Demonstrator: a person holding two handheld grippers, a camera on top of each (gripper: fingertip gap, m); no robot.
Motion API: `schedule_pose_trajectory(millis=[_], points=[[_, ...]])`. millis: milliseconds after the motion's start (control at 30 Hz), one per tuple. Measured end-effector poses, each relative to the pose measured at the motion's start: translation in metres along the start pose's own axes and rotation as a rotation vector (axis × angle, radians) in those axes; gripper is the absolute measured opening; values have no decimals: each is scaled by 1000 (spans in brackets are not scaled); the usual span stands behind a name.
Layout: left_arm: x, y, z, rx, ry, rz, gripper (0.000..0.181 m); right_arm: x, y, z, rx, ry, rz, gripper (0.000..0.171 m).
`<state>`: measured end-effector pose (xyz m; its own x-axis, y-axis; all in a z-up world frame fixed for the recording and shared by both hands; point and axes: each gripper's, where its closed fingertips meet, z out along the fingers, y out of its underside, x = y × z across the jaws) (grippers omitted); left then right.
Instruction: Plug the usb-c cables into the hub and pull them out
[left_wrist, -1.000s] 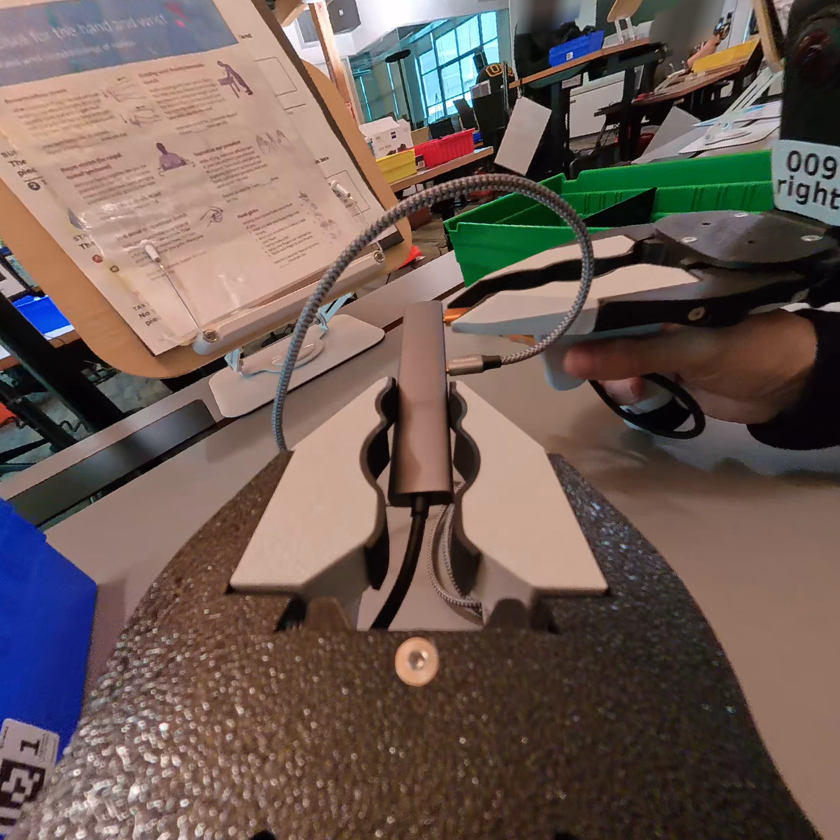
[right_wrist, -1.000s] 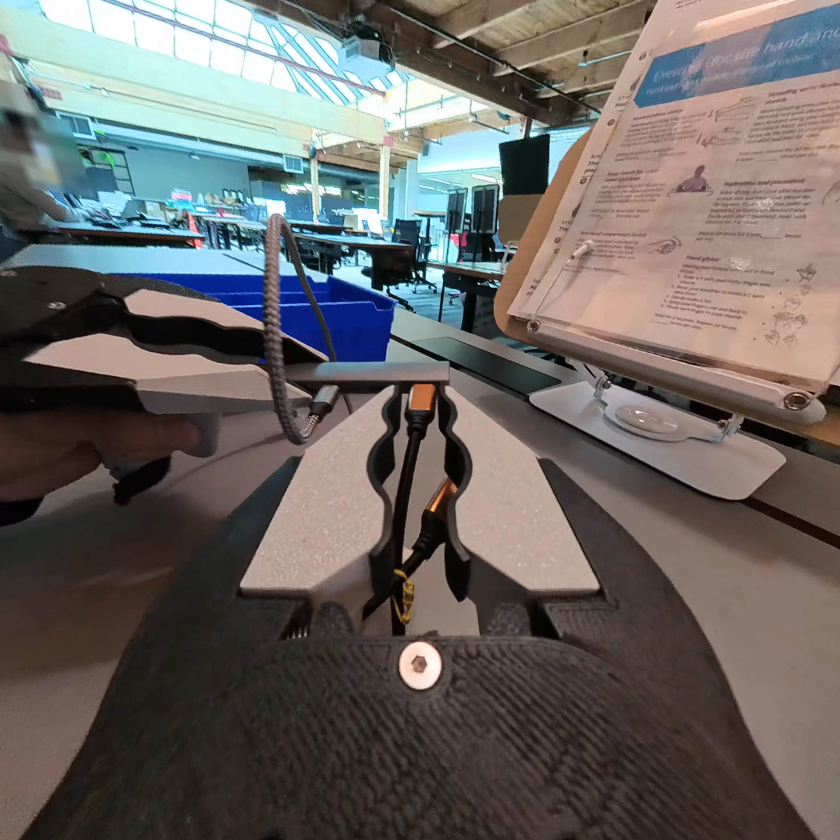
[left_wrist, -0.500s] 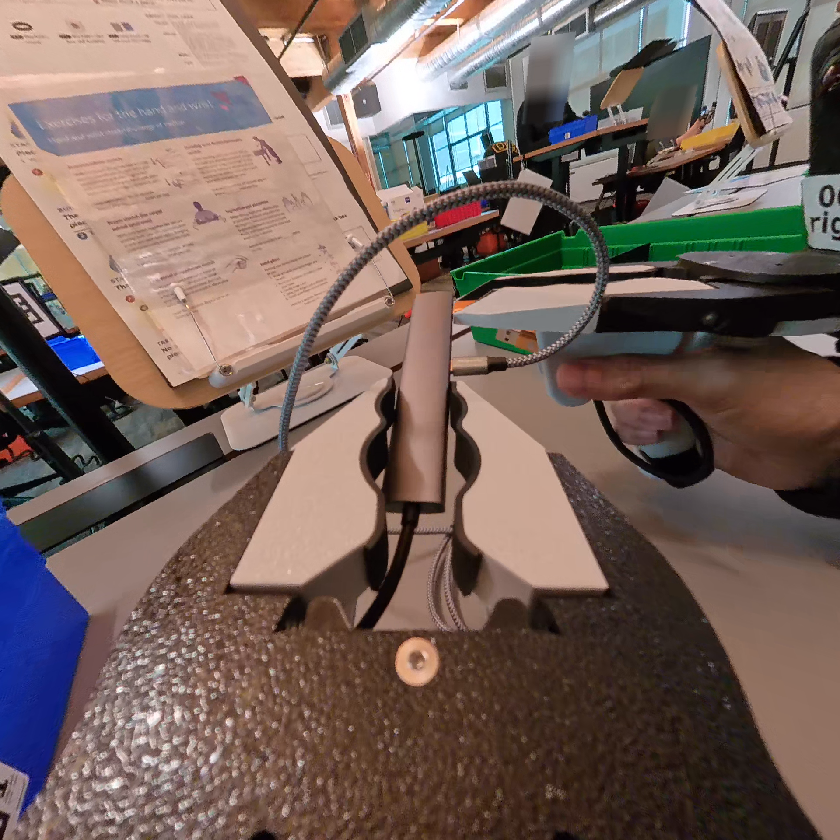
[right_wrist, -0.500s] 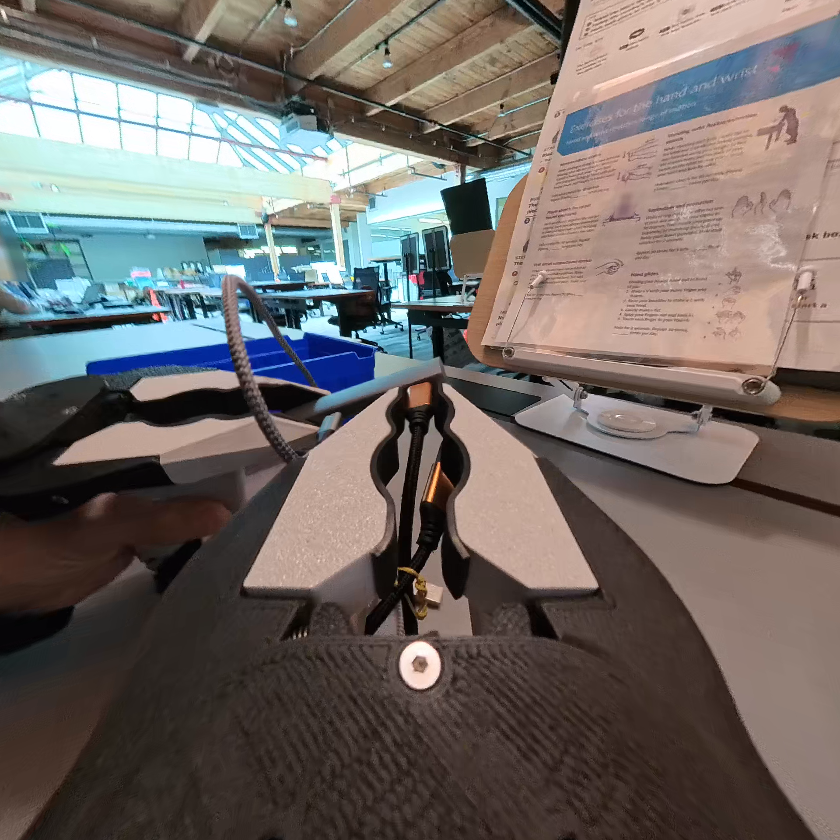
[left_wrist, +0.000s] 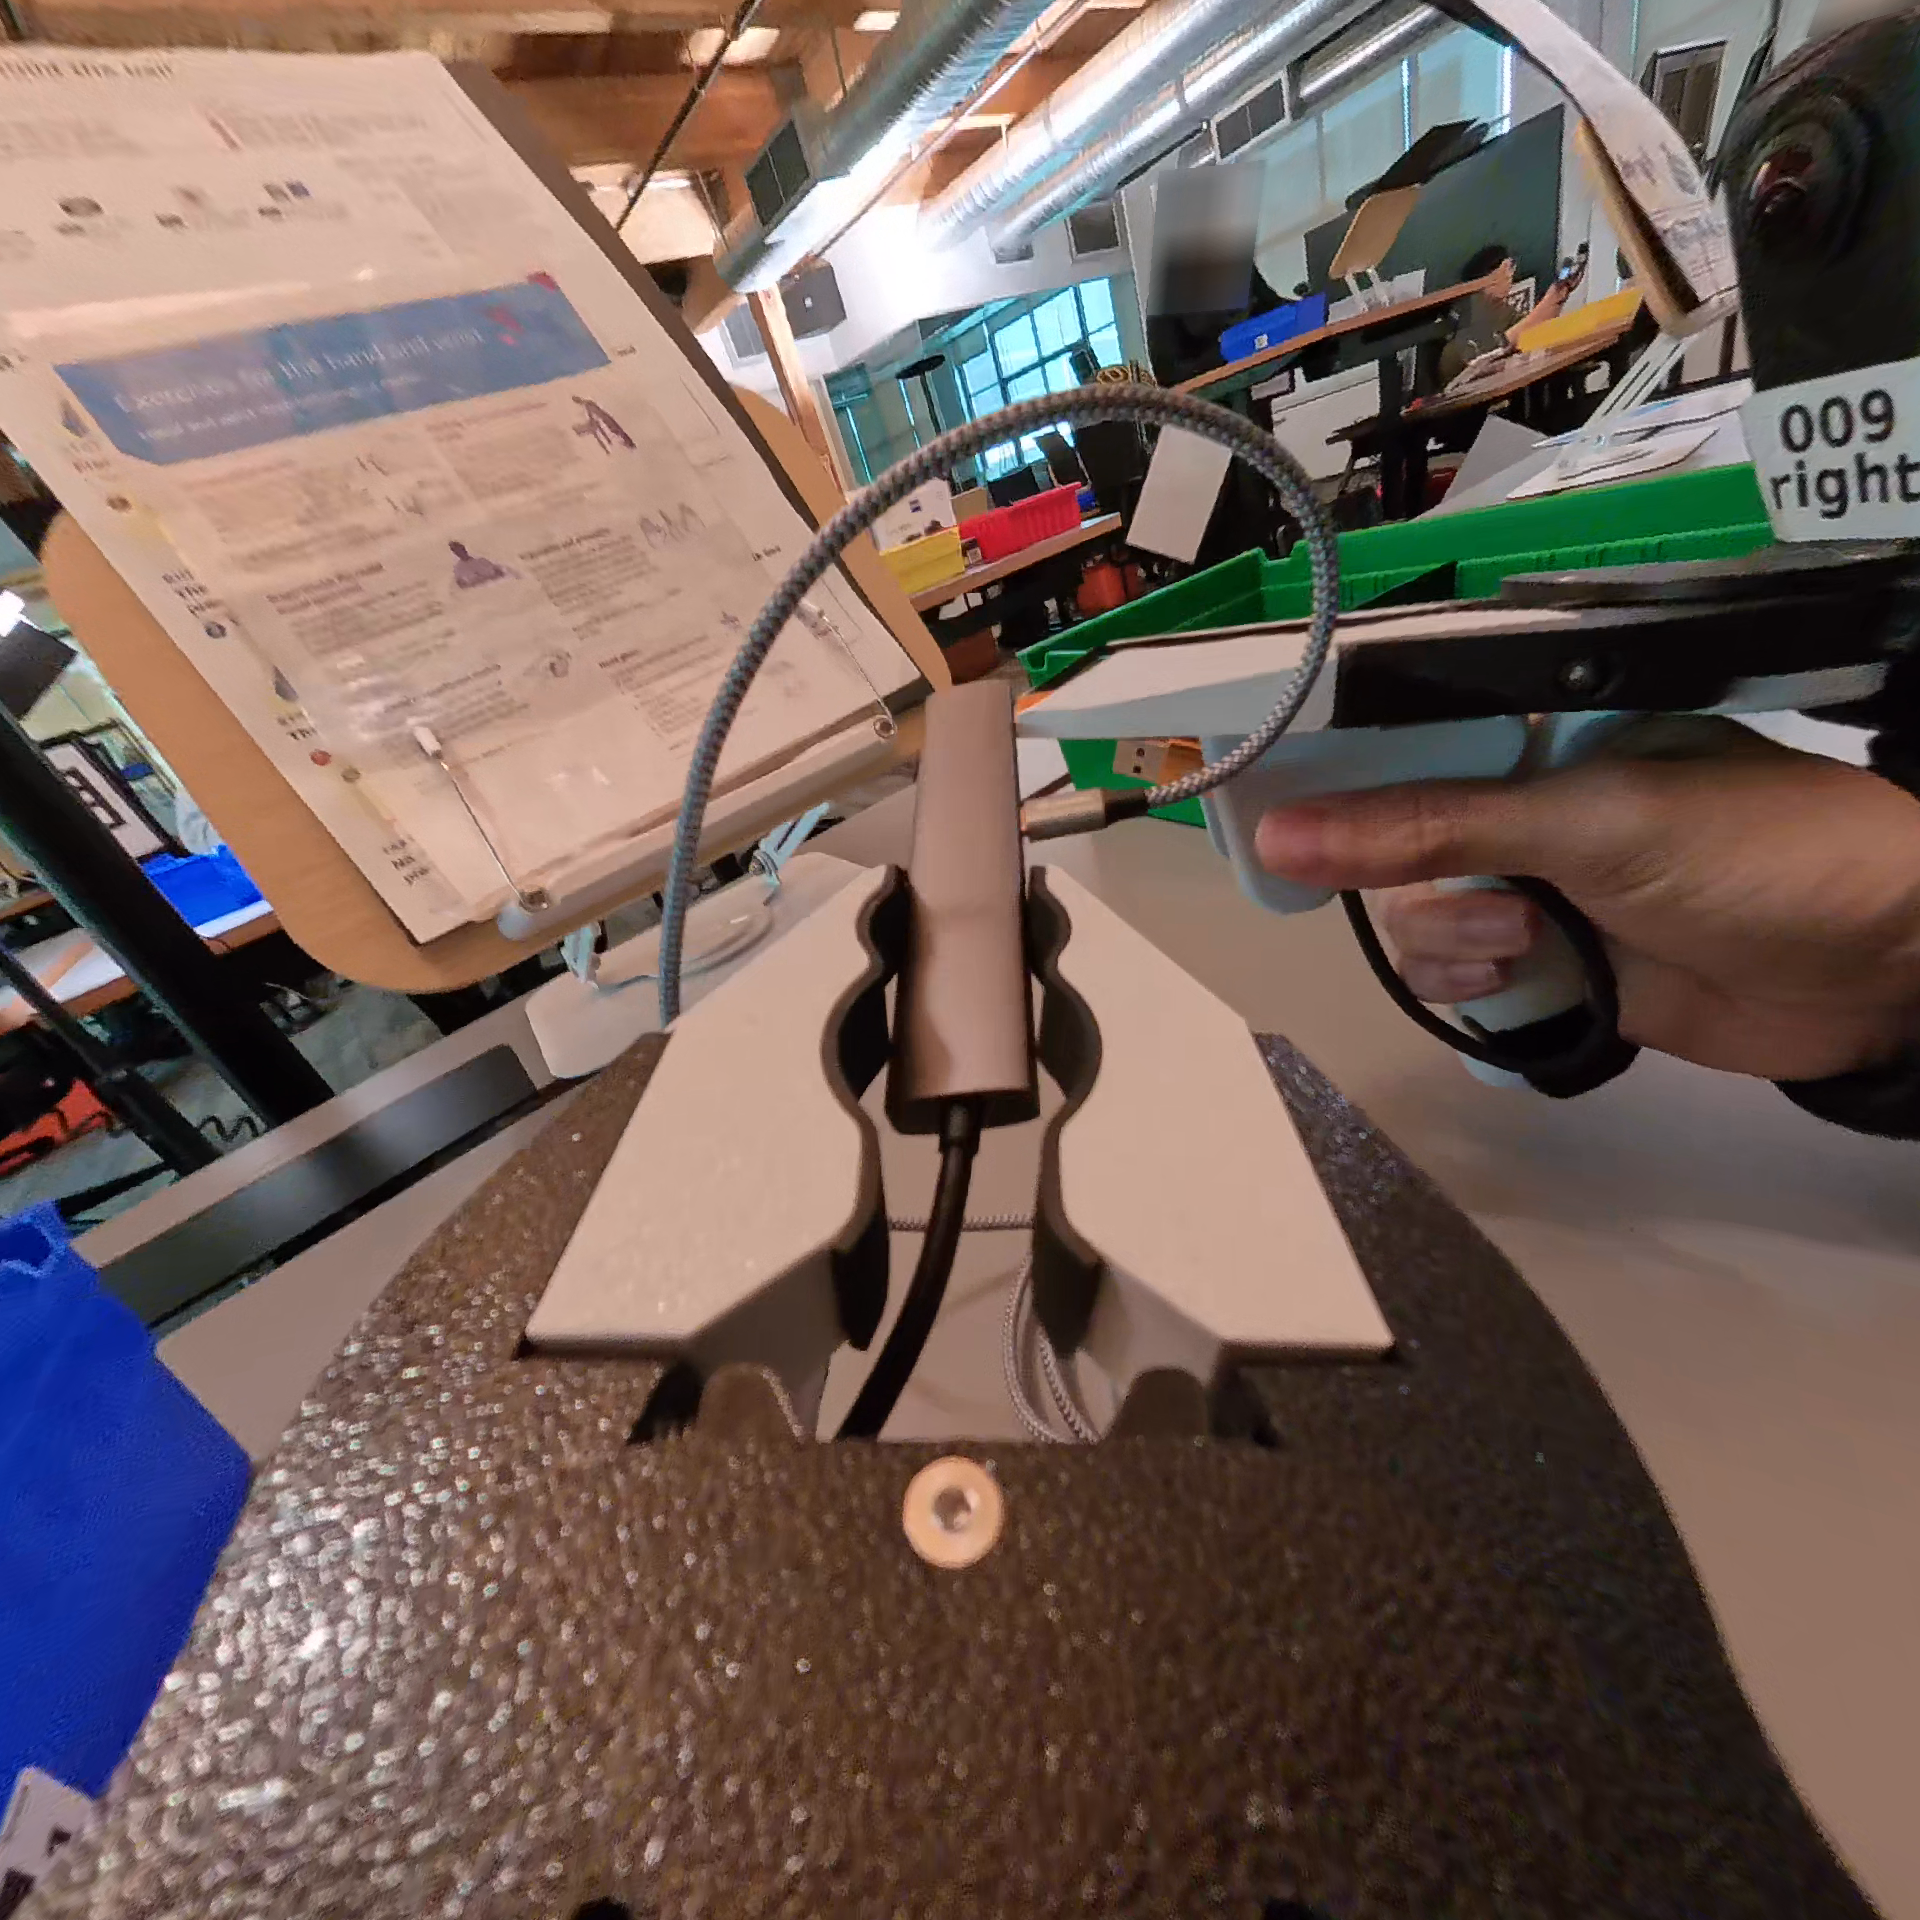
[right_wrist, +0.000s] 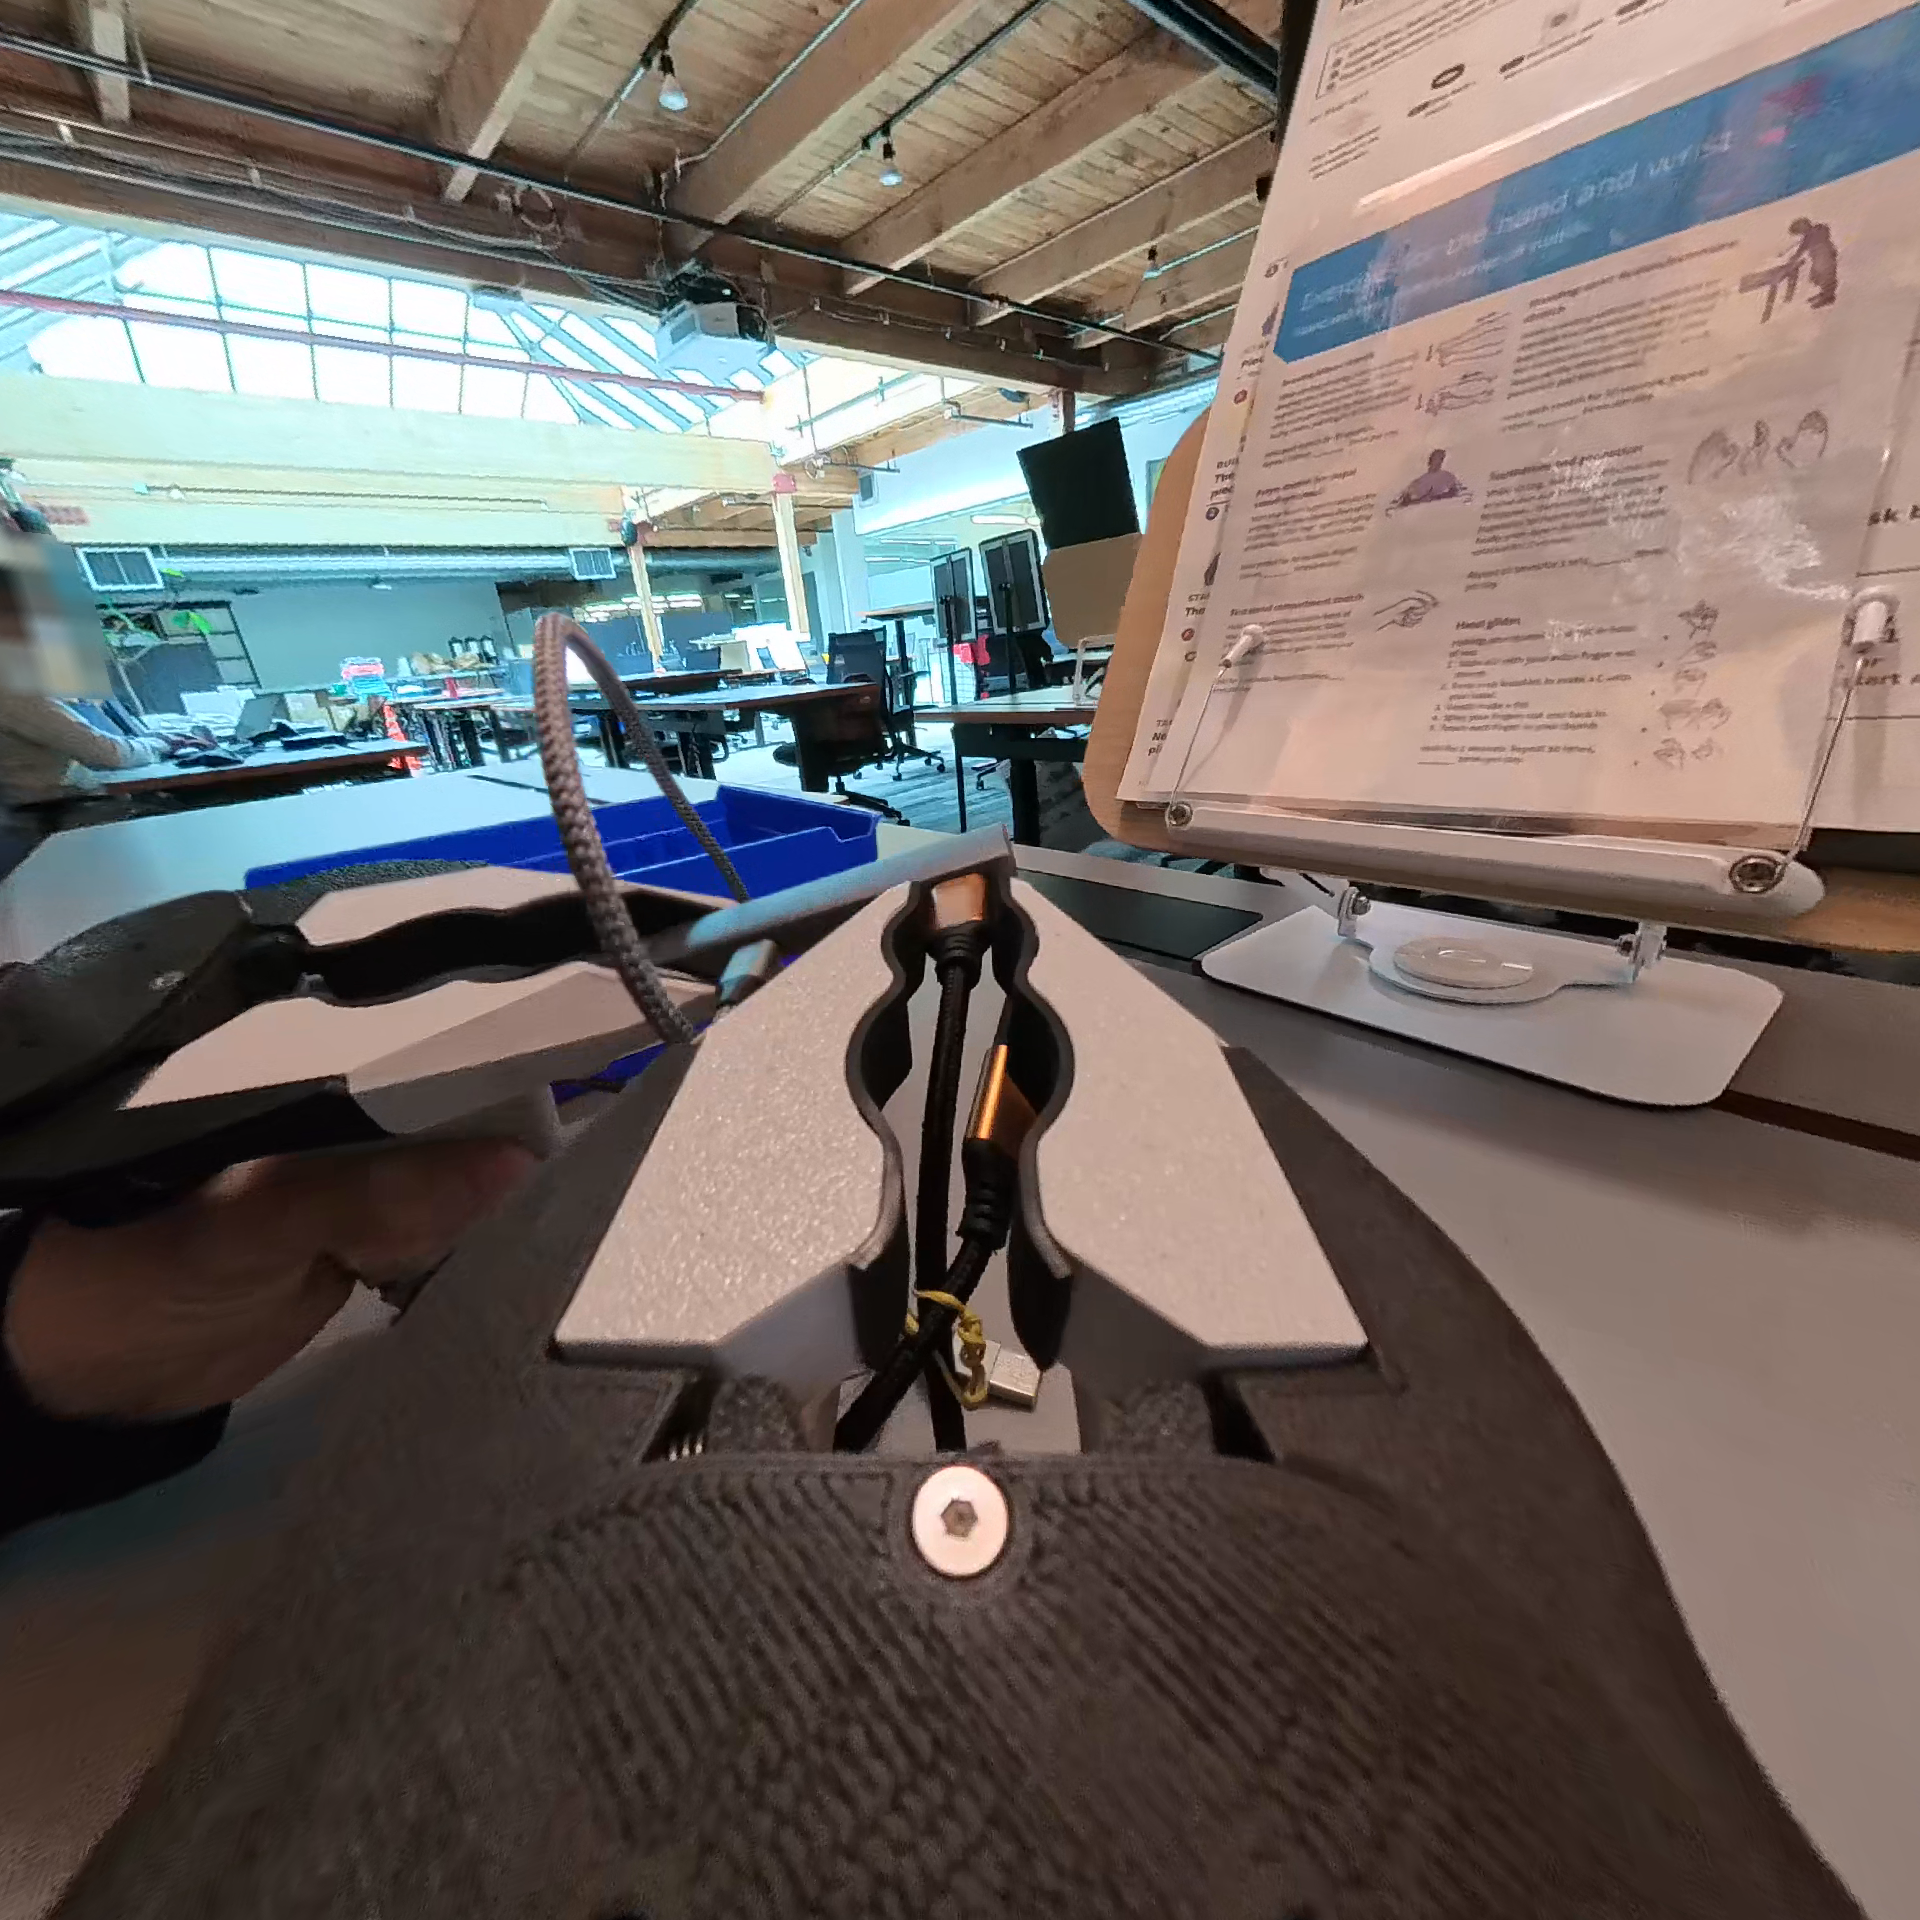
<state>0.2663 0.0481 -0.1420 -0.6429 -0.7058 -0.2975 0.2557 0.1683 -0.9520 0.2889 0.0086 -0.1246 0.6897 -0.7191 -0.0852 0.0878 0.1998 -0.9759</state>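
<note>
Blue bin (left_wrist: 73, 1507) sits at your far left on the desk (left_wrist: 1662, 1299), close beside the left hand-held gripper (left_wrist: 961, 914), so you have little room on that side. Next comes the document stand (left_wrist: 364, 540), leaning over the desk just behind the work. Your left hand-held gripper is clamped on the hub (left_wrist: 966, 935), a slim grey bar held off the desk with its long axis pointing straight ahead along the fingers. A grey braided cable (left_wrist: 1039, 447) arches up over it and is plugged into the hub's right side.

Your right hand-held gripper (right_wrist: 956, 914) comes in from the right, across the hub's length. It is closed on the orange plug (right_wrist: 958, 902) of the black cable (right_wrist: 940, 1091), and that plug sits at the hub's side, right by the ports; whether it is seated I cannot tell. Its axis runs along your right fingers, square to the hub, so any push or pull should follow that line. Pulling back toward your right is open desk. The green bin (left_wrist: 1403, 582) stands behind, well clear. Watch the braided loop, which crosses over your right fingers (left_wrist: 1195, 675).
</note>
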Motion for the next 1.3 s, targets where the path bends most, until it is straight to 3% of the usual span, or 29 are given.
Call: schedule_pose_trajectory(millis=[367, 733, 1300], points=[[-12, -9, -3, -28, -8, -75, 22, -4, -4, 7, -103, -12, -73, 12], [-6, -19, -3, -28, -23, -23, 23, -4, -13, -3, -176, -28, -171, 12], [-7, -25, -5, -32, -9, -23, 23, -8, -15, -6, -212, -41, -136, 12]])
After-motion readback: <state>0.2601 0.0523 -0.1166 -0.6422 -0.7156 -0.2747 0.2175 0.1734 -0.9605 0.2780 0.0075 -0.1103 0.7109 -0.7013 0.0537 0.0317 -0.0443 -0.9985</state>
